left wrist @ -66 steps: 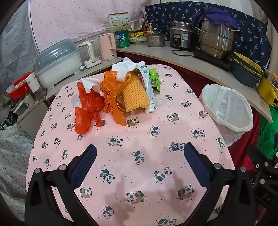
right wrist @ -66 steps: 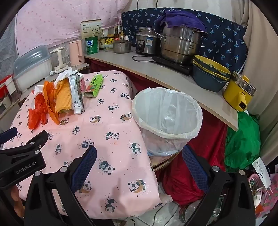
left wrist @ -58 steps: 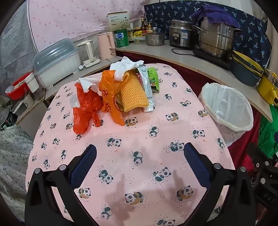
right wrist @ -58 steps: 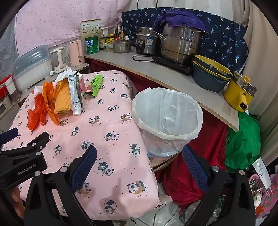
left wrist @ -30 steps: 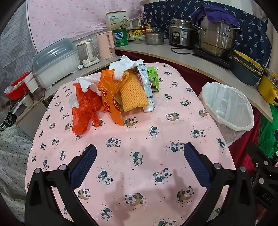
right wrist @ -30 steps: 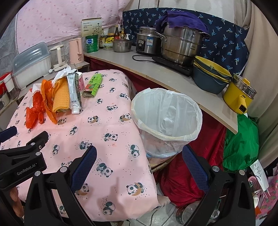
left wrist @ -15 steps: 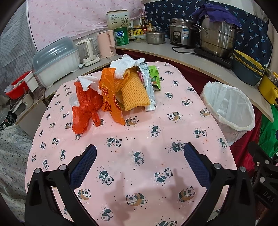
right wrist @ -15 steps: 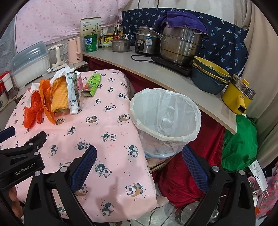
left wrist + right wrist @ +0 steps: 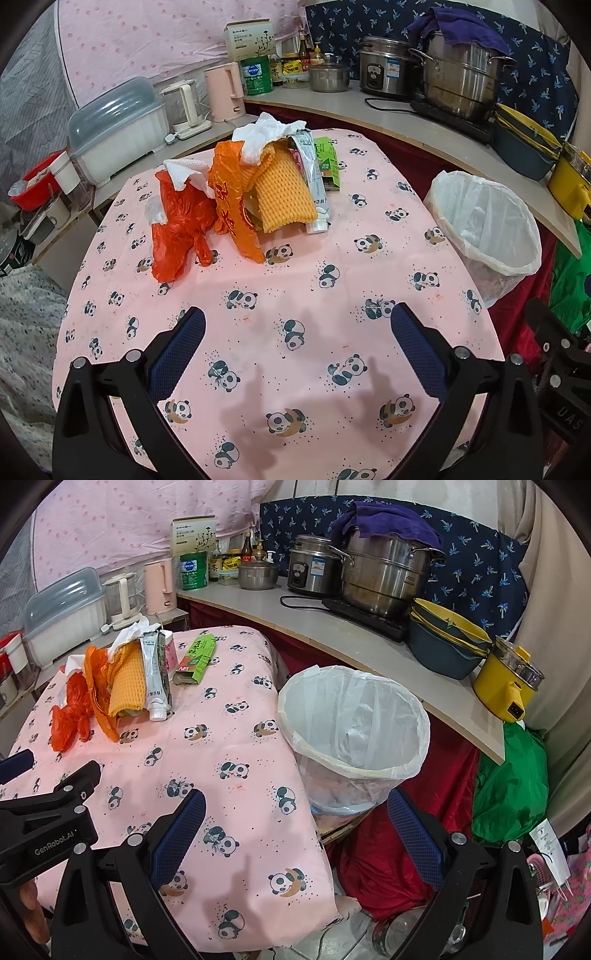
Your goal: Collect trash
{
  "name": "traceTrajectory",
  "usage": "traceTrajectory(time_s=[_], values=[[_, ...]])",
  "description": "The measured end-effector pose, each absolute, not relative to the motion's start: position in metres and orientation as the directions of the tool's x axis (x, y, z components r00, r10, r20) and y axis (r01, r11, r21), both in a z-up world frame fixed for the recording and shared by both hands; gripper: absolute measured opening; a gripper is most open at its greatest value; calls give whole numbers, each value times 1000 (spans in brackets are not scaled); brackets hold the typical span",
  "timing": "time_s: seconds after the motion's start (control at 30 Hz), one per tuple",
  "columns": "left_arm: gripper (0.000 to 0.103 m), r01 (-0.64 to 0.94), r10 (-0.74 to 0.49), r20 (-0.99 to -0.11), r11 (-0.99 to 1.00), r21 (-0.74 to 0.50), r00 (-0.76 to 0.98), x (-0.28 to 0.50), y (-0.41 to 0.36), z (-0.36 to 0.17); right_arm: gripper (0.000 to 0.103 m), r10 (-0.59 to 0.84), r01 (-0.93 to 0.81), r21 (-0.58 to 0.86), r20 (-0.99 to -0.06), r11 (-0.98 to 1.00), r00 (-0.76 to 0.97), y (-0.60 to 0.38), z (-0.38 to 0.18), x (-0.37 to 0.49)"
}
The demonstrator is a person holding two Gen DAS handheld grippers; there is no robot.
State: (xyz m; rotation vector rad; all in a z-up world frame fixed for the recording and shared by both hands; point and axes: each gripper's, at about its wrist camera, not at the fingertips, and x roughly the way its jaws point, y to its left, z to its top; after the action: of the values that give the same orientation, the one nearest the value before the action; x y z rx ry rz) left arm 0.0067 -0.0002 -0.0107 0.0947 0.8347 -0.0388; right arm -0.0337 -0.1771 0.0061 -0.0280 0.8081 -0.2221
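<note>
A heap of trash lies at the far side of the panda-print table (image 9: 295, 295): a red plastic bag (image 9: 181, 225), an orange bag (image 9: 231, 199), a yellow foam net (image 9: 284, 192), white tissue (image 9: 266, 136), a squeezed tube (image 9: 314, 184) and a green box (image 9: 327, 162). A bin lined with a white bag (image 9: 484, 221) (image 9: 354, 720) stands off the table's right edge. My left gripper (image 9: 295, 332) hovers open over the near table, well short of the heap. My right gripper (image 9: 295, 812) is open above the table's right edge beside the bin. Both hold nothing.
A counter (image 9: 332, 627) curves behind the table and bin with pots, a rice cooker, bowls and a yellow pot (image 9: 511, 686). Kettles and a lidded dish rack (image 9: 114, 125) stand at the back left. A green bag (image 9: 509, 786) and red cloth lie on the floor beyond the bin.
Both views drift only slightly; the heap and bin stay put. Both grippers remain open and empty.
</note>
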Motion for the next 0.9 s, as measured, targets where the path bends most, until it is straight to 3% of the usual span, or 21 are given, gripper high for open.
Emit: traceTrajectory(time_s=[0.9], values=[[96, 93, -6, -745, 993, 76, 667, 3, -10, -14, 95, -214, 199, -107, -717, 974, 664, -178, 4, -34]])
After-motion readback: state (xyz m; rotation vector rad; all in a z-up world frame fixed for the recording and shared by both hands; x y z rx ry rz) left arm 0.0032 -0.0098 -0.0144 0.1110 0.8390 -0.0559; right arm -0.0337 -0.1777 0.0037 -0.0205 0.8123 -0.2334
